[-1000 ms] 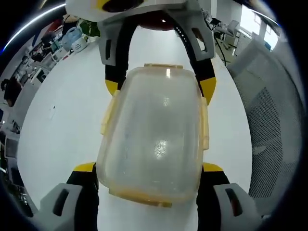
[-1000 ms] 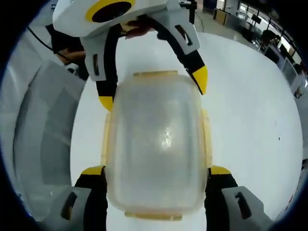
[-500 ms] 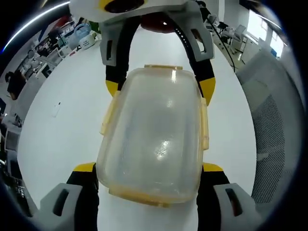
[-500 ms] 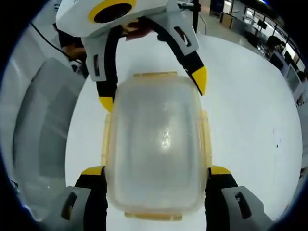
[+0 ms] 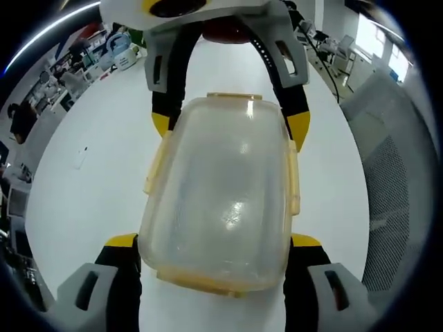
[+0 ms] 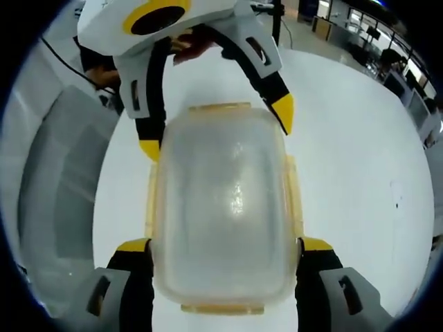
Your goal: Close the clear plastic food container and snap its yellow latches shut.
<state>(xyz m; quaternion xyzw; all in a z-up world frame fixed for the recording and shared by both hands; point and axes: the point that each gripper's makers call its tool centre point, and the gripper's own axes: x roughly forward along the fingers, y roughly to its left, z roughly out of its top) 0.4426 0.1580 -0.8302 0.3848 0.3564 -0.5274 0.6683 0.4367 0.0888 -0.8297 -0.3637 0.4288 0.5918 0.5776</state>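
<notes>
Container (image 5: 220,200) lidded, cloudy, held above white table (image 5: 90,173) between my two claws. My left claw (image 5: 214,243) clamps near end, yellow tips against its sides; right claw (image 5: 228,124) grips far end. Yellow latches (image 5: 294,181) lie along edges. Right gripper view mirrors: container (image 6: 221,207), right claw (image 6: 220,245), left claw (image 6: 216,128).

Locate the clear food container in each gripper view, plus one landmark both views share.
Left gripper view: the clear food container fills the centre, between the left gripper jaws at the bottom and the right gripper coming in from the top.
Right gripper view: container centred, right gripper below, left gripper at the top.
Shared landmark: the white table under it.
</notes>
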